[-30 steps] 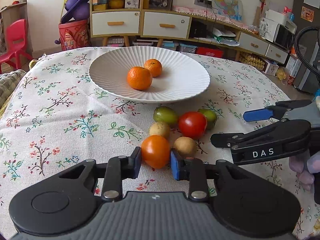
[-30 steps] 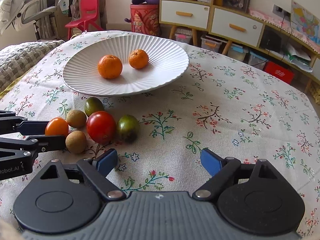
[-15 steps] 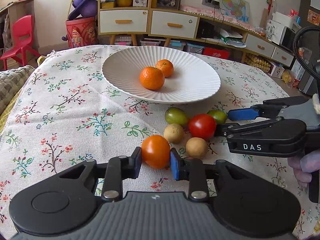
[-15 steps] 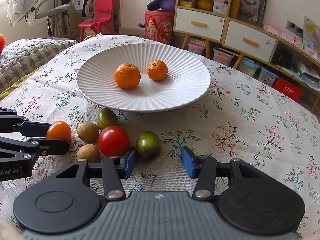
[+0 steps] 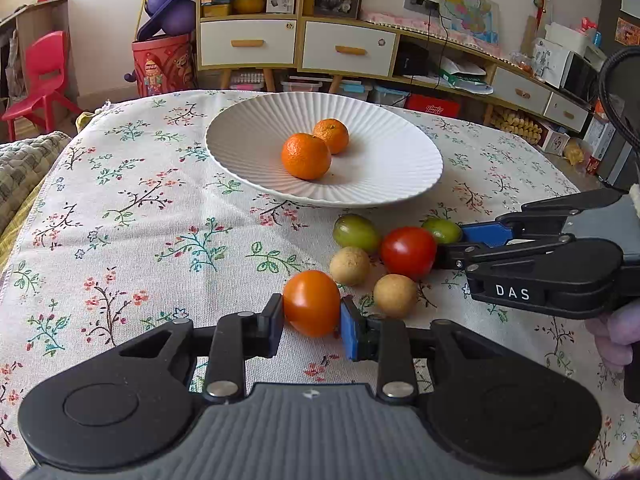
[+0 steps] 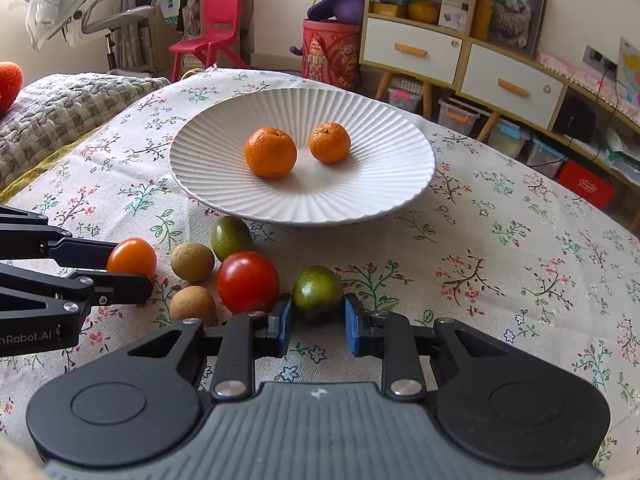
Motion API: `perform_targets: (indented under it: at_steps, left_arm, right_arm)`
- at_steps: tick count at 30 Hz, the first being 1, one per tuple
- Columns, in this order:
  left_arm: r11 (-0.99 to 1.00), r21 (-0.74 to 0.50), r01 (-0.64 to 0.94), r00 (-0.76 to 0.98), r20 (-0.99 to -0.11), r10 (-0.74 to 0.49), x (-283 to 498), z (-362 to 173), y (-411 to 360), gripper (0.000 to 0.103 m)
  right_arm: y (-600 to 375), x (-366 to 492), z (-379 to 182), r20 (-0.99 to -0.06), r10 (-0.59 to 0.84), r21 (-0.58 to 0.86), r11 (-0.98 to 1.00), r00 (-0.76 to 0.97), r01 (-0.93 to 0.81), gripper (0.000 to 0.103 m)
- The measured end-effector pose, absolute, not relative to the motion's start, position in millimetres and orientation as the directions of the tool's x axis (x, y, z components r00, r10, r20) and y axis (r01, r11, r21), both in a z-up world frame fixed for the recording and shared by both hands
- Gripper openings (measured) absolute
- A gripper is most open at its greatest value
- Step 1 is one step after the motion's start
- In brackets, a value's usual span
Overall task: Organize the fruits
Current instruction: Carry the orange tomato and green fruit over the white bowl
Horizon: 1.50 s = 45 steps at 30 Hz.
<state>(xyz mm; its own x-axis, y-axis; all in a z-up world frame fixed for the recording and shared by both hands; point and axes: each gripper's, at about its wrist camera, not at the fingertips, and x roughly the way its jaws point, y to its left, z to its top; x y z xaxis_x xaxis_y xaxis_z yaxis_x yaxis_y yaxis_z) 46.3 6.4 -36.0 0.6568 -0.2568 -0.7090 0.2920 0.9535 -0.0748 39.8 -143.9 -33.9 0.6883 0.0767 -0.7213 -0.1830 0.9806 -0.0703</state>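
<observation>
Orange tomato (image 5: pixel 311 303) sits squeezed in the left gripper (image 5: pixel 310 322) above the cloth. Only the right view shows the right gripper (image 6: pixel 318 316) pads touching a green fruit (image 6: pixel 317 291); a red tomato (image 6: pixel 248 281) crowds beside it, below the plate (image 6: pixel 380 196).

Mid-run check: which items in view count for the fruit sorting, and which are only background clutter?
Job items:
- orange tomato in the left gripper
- green fruit between the right gripper fingers
- red tomato
- two brown fruits
- second green fruit
- white plate holding two mandarins

Just lying about:
- red chair
- drawer cabinet
- red bucket
</observation>
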Motion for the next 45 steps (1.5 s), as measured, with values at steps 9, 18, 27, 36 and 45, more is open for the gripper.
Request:
perform_targets:
  at_steps: [9,18,27,36,45]
  left_arm:
    - [0.955,-0.081,0.284,0.659,-0.708,-0.256,48.5,-33.5,11.4,0.013]
    - [0.956,-0.094,0.277,0.67,-0.695,-0.262,49.2,-26.7,15.1,0.013]
    - [0.955,-0.113,0.275,0.682,-0.677,-0.277,50.1,-18.3,17.1,0.013]
    - [0.953,-0.132,0.272,0.712,-0.639,-0.292,57.3,-2.7,16.3,0.013]
    - [0.954,-0.126,0.273,0.728,-0.621,-0.29,76.8,6.5,4.8,0.013]
  right_arm:
    - [-147.2,38.8,-29.8,-0.73,0.086,-0.043,0.984,0.678,-0.171,0.024]
    - [-150.9,35.3,-20.4,-0.734,0.106,-0.001,0.988,0.671,-0.157,0.024]
    - [-155.5,32.1,-8.7,-0.726,0.135,0.047,0.988,0.675,-0.148,0.024]
    - [-160.8,36.4,1.4,-0.702,0.156,0.076,0.987,0.695,-0.144,0.024]
    - [-166.3,48.4,7.7,-0.679,0.161,0.097,0.987,0.717,-0.129,0.024]
